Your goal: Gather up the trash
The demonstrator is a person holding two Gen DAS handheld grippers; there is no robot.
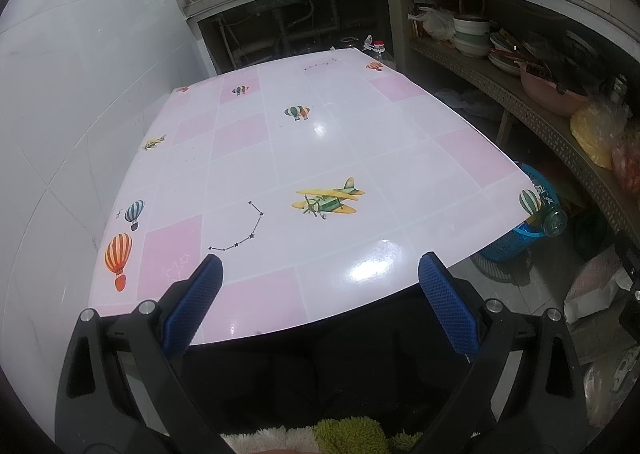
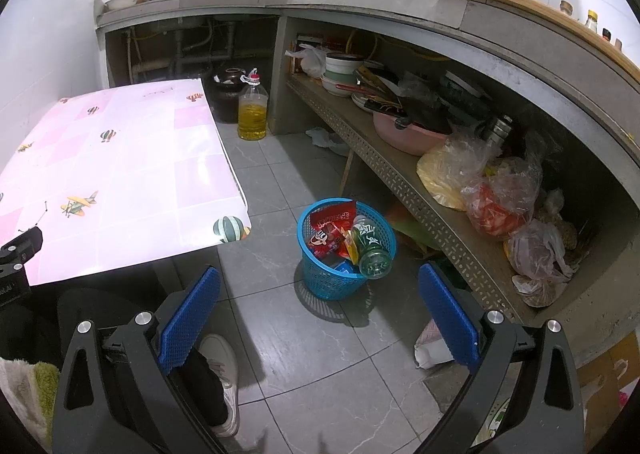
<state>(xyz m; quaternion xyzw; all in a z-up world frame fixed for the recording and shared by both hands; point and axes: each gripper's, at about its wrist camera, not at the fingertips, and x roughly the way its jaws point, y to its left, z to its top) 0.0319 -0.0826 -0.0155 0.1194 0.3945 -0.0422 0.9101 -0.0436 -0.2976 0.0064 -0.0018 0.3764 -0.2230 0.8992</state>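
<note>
Now | 1 basket [image 2: 320,282] | 1 green bottle [image 2: 370,250] inside | 2 grippers, jaws apart

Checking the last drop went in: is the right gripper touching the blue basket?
Apart. In the right wrist view, the right gripper is open, with bare floor tiles showing between its fingertips and the blue basket, which stands farther off.

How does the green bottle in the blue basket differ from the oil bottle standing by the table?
The green bottle lies tilted in the blue basket, base towards the camera, among red wrappers; the oil bottle stands upright on the floor. The green bottle has tinted green walls; the oil bottle has clear walls, yellow liquid inside and a red cap. The oil bottle looks taller, with a handle on top. Both are see-through bottles below table height.
</note>
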